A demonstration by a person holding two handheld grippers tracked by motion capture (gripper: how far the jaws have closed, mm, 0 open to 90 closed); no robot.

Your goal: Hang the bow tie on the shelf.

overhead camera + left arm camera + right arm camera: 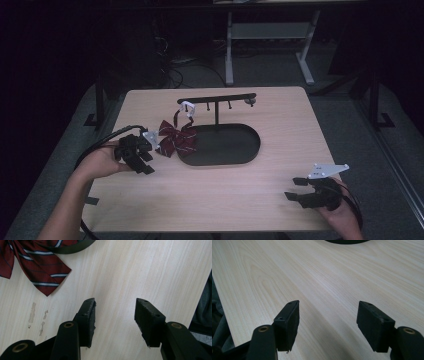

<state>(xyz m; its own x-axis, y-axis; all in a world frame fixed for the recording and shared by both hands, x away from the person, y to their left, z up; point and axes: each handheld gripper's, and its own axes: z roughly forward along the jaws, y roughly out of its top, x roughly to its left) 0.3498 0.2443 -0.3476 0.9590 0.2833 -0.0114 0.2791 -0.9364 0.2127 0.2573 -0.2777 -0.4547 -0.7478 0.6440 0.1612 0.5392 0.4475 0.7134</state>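
A: How is the left gripper [142,159] configured?

B: It is seen at about 9 o'clock on the table [250,200], with its jaws spread wide and nothing held between them; in the left gripper view bare wood is seen through the gap. The right gripper [295,189], at about 4 o'clock near the front edge, is likewise held wide open and empty.

A: How is the bow tie [176,138] to be described, and where is it placed?

B: A dark red bow tie with thin pale and dark diagonal stripes is shown. It is laid just beside the left gripper, towards 2 o'clock from it, and its right lobe is overlapped onto the left end of the black oval base [235,147]. In the left gripper view, one pointed lobe of the bow tie [37,267] is spread flat at 11 o'clock, apart from the jaws.

A: What is carried by the base?

B: A thin upright post is topped by a black crossbar [217,98] with small pegs hung beneath; a white clip [188,108] is seen at its left end, above the bow tie.

A: How are the surface and room characterised?

B: The table is finished in pale wood grain, with a few worn marks [32,312] visible near the left jaw. The room beyond is dim; a grey floor, cables and a white desk frame [270,40] are made out at 12 o'clock.
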